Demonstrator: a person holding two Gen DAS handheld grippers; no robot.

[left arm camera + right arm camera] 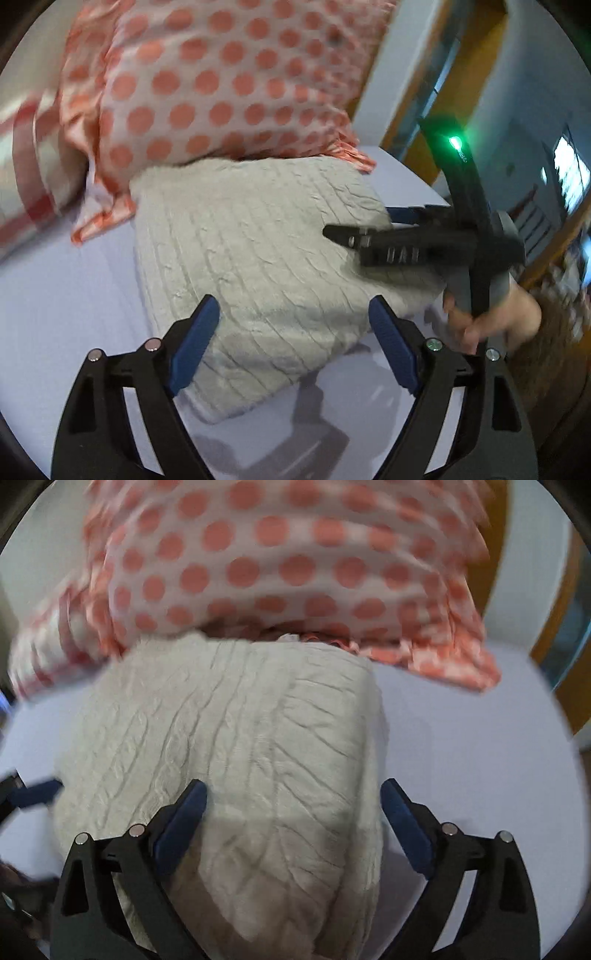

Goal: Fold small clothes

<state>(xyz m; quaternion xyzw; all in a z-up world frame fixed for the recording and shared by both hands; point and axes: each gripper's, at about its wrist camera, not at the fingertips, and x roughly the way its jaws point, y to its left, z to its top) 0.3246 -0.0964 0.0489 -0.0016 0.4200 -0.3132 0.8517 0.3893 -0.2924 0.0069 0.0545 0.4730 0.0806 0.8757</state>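
Cream knit sweater [236,738] sits folded on the bed [55,295], at six o'clock from the dotted pillow [207,81]. Left hand-held gripper [293,347] and right hand-held gripper [293,823] both hover wide open, empty. Best pinch one edge evenly, then fold slowly.

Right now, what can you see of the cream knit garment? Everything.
The cream cable-knit garment is folded into a thick, roughly rectangular bundle, ribbed and slightly creased, lying flat on the pale lilac bedsheet. Its far edge tucks against the orange polka-dot pillow. Both claws are open: the left claw hovers over its near end, the right claw above its middle. Contact unclear.
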